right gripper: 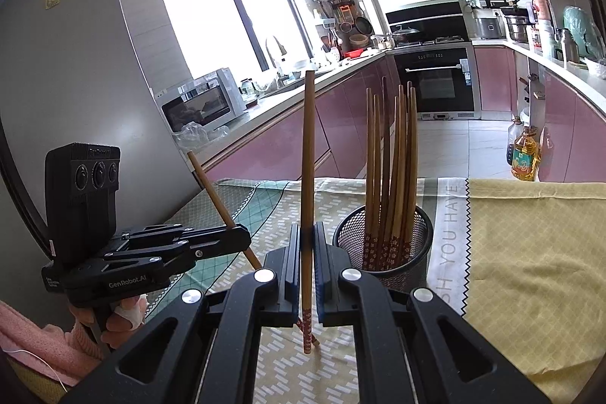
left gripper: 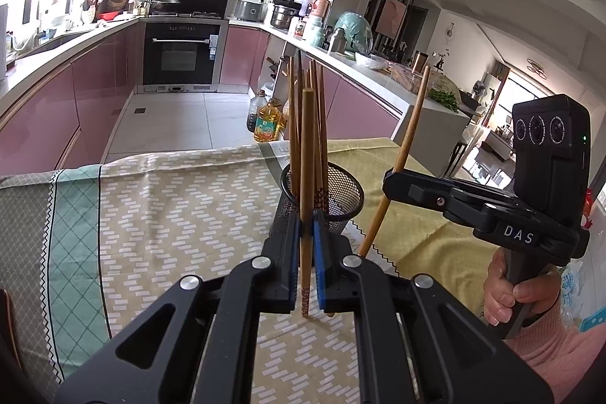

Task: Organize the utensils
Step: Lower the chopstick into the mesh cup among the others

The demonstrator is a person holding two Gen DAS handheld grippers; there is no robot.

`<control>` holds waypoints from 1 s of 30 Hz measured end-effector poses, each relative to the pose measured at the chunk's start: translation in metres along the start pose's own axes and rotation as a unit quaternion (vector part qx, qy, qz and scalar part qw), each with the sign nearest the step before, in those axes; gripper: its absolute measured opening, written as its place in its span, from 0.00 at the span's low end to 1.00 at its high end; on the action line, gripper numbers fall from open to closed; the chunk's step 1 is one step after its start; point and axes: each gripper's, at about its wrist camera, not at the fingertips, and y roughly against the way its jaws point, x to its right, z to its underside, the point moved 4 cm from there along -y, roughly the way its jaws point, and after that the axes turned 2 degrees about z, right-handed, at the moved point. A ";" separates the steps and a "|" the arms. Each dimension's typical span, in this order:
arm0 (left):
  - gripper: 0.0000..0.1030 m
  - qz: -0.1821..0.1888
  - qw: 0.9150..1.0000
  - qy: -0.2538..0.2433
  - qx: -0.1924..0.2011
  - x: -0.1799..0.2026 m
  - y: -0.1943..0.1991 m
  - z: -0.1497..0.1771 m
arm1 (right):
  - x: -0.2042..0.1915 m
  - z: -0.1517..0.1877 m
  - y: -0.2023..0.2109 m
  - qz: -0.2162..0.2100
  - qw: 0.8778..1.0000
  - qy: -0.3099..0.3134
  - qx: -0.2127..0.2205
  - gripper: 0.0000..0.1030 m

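Observation:
My left gripper is shut on a wooden chopstick that stands almost upright, patterned end down over the tablecloth. Just behind it is a black mesh cup with several chopsticks standing in it. My right gripper is shut on another chopstick, also upright, with the mesh cup and its several chopsticks to its right. Each gripper shows in the other's view: the right gripper holding its slanted chopstick, the left gripper with its chopstick.
A patterned tablecloth and a yellow cloth cover the table. Beyond its far edge lie the kitchen floor, pink cabinets, an oven and oil bottles. A person's hands in pink sleeves hold both handles.

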 end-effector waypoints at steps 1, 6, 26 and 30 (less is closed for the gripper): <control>0.07 0.000 1.000 0.000 0.000 0.000 0.000 0.000 | 0.001 0.000 0.000 0.001 1.000 0.000 0.001 0.05; 0.07 0.002 1.000 -0.002 0.000 0.000 -0.002 -0.001 | 0.002 -0.002 0.003 0.002 1.000 0.001 0.004 0.05; 0.07 0.004 1.000 -0.011 0.010 0.004 0.003 -0.011 | 0.005 -0.012 0.011 0.013 1.000 0.008 0.021 0.05; 0.07 0.005 1.000 -0.015 0.015 0.004 0.006 -0.015 | 0.005 -0.016 0.013 0.014 0.999 0.011 0.026 0.05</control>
